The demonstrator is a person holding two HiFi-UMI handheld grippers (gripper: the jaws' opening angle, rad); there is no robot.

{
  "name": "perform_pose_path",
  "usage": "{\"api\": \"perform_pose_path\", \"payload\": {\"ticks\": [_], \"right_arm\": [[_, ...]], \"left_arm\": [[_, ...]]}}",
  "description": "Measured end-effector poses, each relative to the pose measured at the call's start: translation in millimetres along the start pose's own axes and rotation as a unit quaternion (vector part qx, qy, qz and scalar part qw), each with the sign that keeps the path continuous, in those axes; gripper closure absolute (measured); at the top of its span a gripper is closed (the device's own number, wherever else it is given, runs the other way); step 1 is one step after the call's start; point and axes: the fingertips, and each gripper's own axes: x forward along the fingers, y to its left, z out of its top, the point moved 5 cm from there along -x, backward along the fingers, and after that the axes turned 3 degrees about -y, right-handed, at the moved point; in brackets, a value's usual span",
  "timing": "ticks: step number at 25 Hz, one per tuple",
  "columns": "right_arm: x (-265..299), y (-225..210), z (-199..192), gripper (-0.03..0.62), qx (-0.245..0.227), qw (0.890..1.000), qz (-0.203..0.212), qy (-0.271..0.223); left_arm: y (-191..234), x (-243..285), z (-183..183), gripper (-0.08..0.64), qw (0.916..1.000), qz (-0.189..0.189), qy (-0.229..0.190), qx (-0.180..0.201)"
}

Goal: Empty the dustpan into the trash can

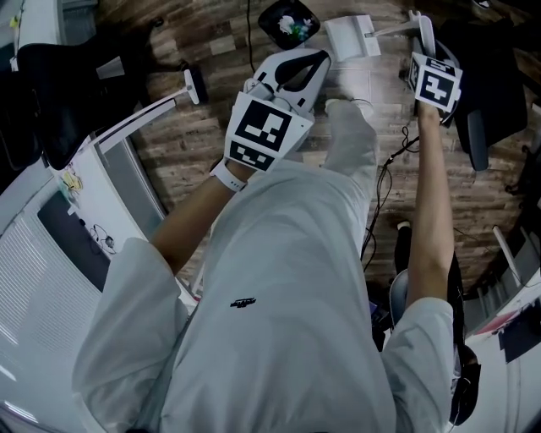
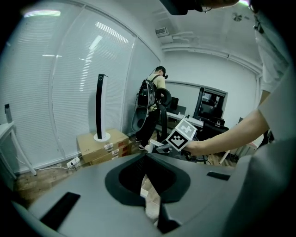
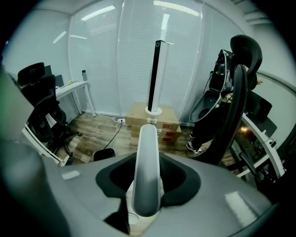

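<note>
Dustpan point(image 1: 351, 38) out ahead in the head view, white, low by the wood floor point(image 1: 203, 51), just beside the trash can point(image 1: 289, 24) and not over its mouth. Impossible to tell whether resting on the boards or hanging just off them, or what lies in the pan. Carried from its far end only: right gripper point(image 3: 146, 203) closed at a narrow gap round the smooth, rounded dustpan handle point(image 3: 148, 152), the handle filling the space between the jaws and running up and away from the camera. Left gripper point(image 2: 151, 203) pressed fully together on nothing, only floor showing past its tips, near the can but taking no share of the load. Likeliest trouble from here, as a judgement: a tip begun too soon, with the pan beside the rim instead of above it, and the sweepings dumped on the boards. Next, a slick round handle in a single narrow pinch, with the pan's weight far out on a thin rod; any roll of the wrist could twist the handle in the pads, swing the pan and spill sideways. Also a small can, already holding white and green scraps and probably light; a knock from the pan's edge could shove or topple it. Loose cable point(image 1: 385, 169) on the floor close by, a possible snag on a low sweep back.
</note>
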Motion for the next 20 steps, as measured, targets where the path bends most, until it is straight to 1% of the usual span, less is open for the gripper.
{"api": "perform_pose_path", "payload": {"ticks": [4,9,14,15,16,17,20], "right_arm": [[-16,0,7,0.439,0.007,1.0,0.002,-0.015],[-45,10,13,0.449,-0.011,0.999,-0.006,-0.047],[-71,14,24,0.449,-0.011,0.997,-0.016,-0.071],[-77,15,26,0.46,-0.011,0.997,-0.018,-0.077],[-82,16,28,0.497,-0.013,0.996,-0.022,-0.083],[-88,17,29,0.515,-0.015,0.996,-0.027,-0.089],[-108,19,33,0.518,-0.014,0.994,-0.036,-0.1]], "left_arm": [[0,-3,4,0.554,1.0,-0.006,-0.002,0.006],[1,-10,13,0.554,0.9999,-0.01,-0.009,0.011],[9,-17,26,0.554,0.9996,-0.006,-0.025,0.012],[11,-18,27,0.554,0.9996,-0.005,-0.026,0.012],[12,-20,29,0.554,0.9995,-0.004,-0.028,0.013],[14,-23,30,0.554,0.9995,-0.003,-0.03,0.013],[18,-31,36,0.554,0.9992,0.002,-0.038,0.013]]}}
